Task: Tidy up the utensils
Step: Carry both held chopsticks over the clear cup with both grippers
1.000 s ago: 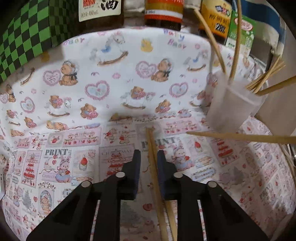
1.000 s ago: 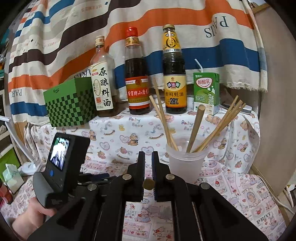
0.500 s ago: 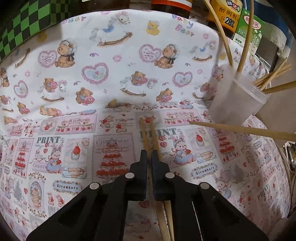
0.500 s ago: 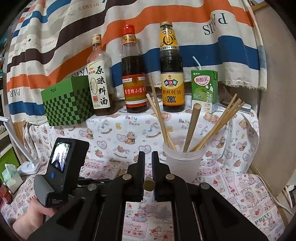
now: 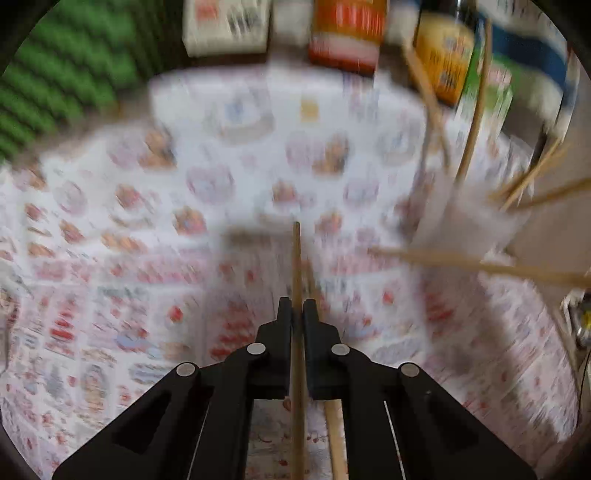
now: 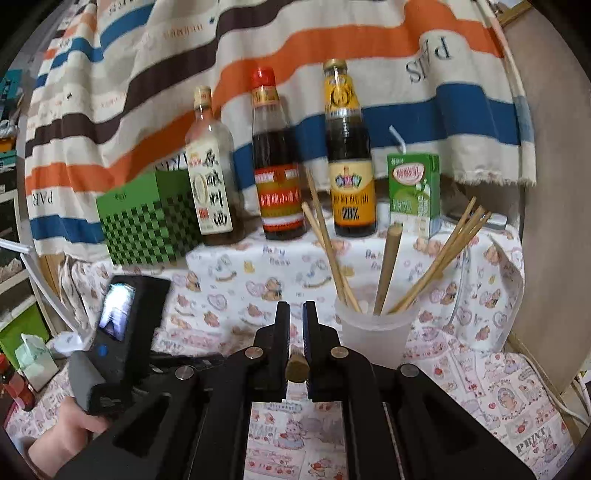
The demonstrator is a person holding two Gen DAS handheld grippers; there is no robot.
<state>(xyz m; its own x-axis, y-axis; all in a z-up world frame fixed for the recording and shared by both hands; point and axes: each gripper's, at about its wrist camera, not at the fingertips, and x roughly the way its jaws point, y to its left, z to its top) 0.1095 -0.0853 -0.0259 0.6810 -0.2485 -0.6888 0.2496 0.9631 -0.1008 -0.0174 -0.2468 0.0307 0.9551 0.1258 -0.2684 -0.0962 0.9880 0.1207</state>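
Printed cloth (image 5: 258, 155) over surface. Left gripper (image 5: 297, 310) jaws clamped on chopstick (image 5: 296, 258), another (image 5: 334, 435) lying beneath. Right gripper (image 6: 296, 314) jaws pinching chopstick end (image 6: 297, 367) beside cup (image 6: 373, 332) of chopsticks.

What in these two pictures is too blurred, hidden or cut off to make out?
- Left wrist view: motion blur smears the tablecloth print and bottle labels.
- Left wrist view: the gripped chopstick runs off the bottom edge.
- Right wrist view: the stick between the jaws shows only its round end.
- Right wrist view: the cup base sits behind the right gripper.
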